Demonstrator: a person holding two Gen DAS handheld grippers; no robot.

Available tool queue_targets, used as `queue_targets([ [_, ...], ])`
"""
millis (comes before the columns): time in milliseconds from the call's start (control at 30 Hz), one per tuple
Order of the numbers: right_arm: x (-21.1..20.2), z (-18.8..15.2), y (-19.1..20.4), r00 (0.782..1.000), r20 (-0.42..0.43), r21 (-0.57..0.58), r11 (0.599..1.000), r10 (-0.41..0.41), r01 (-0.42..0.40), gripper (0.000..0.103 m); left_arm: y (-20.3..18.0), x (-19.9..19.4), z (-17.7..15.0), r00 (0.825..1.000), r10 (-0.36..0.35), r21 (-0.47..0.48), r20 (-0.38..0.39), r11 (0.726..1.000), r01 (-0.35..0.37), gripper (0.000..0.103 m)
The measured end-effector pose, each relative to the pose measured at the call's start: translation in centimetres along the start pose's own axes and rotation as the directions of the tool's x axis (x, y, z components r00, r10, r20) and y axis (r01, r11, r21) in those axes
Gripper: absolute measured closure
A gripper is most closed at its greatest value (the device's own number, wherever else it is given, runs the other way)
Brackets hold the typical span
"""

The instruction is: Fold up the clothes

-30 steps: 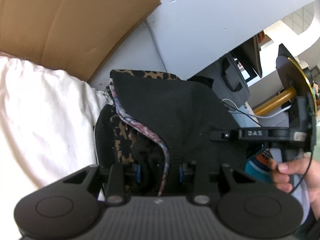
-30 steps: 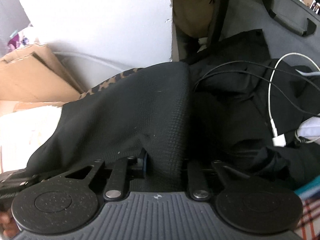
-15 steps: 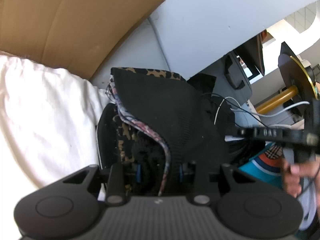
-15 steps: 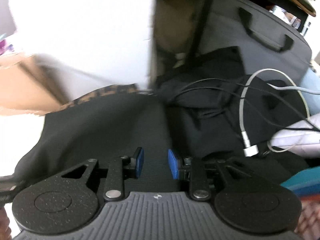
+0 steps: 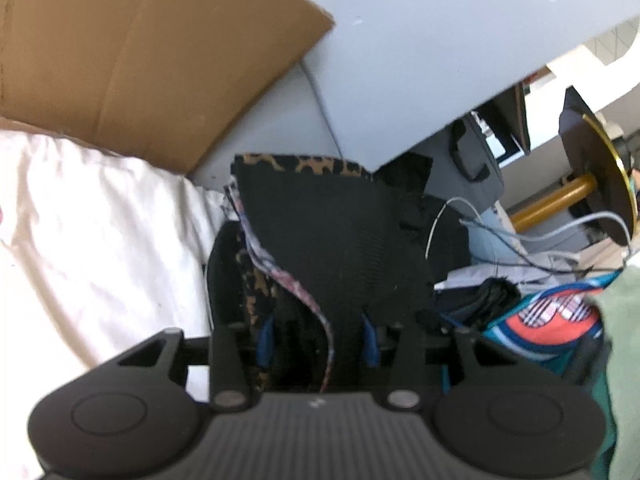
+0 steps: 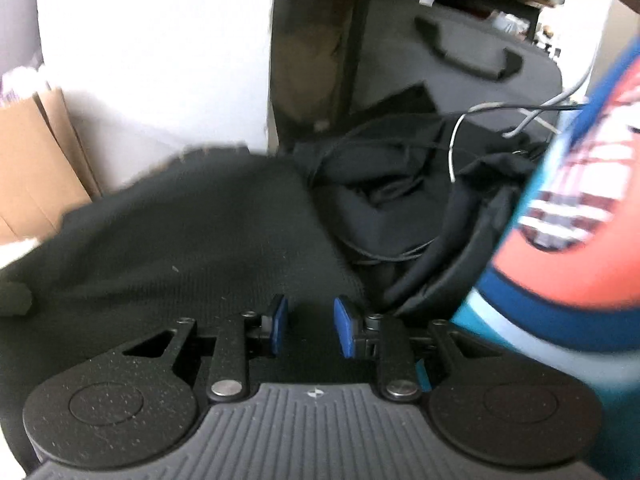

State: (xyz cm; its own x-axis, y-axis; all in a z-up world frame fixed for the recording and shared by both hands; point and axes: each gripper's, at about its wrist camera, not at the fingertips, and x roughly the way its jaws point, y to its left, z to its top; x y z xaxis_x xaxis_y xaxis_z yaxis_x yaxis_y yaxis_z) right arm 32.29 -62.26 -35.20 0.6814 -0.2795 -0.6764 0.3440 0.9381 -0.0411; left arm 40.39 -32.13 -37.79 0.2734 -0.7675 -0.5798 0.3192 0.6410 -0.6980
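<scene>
Black knit garment (image 5: 340,240) between opening left fingers (image 5: 266,334).

Left claw (image 5: 318,338): jaws opening, dark cloth lying between the blue pads. Right claw (image 6: 310,330): jaws parted, gap bare, angled downward over fabric.

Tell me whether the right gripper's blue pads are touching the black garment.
Apart. In the right wrist view the right gripper has open jaws; both blue pads stand clear above the black garment, nothing pinched between them.
</scene>
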Motion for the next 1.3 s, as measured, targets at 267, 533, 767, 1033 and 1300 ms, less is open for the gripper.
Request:
queue_targets([
  [267, -3.6, -3.2, 1.7, 0.991, 0.066, 0.047, 0.992, 0.117, -0.120, 0.069, 0.3, 0.2, 0.9, 1.000, 0.019, 0.016, 0.018, 1.000, -0.019, 0.059],
  [533, -3.9, -6.3, 3.3, 0.985, 0.027, 0.046, 0.985, 0.168, -0.169, 0.068, 2.7, 1.7, 1.8, 0.999, 0.005, -0.107, 0.045, 0.994, -0.001, 0.059],
  [767, -4.3, -8.2, 2.9, 0.985, 0.016, 0.098, 0.980, 0.170, -0.170, 0.067, 4.1, 3.2, 3.2, 0.998, -0.024, -0.186, 0.064, 0.982, 0.036, 0.059],
  [1033, -4.6, -8.7, 2.9, 0.986, 0.014, 0.110, 0.980, 0.166, -0.167, 0.067, 5.5, 3.0, 5.1, 0.993, -0.036, -0.281, 0.113, 0.957, 0.067, 0.099],
  [1300, -5.2, -9.5, 1.9, 0.990, 0.006, 0.136, 0.981, 0.139, -0.139, 0.067, 4.2, 1.3, 6.6, 0.984, 0.120, -0.162, 0.129, 0.982, -0.098, 0.101],
])
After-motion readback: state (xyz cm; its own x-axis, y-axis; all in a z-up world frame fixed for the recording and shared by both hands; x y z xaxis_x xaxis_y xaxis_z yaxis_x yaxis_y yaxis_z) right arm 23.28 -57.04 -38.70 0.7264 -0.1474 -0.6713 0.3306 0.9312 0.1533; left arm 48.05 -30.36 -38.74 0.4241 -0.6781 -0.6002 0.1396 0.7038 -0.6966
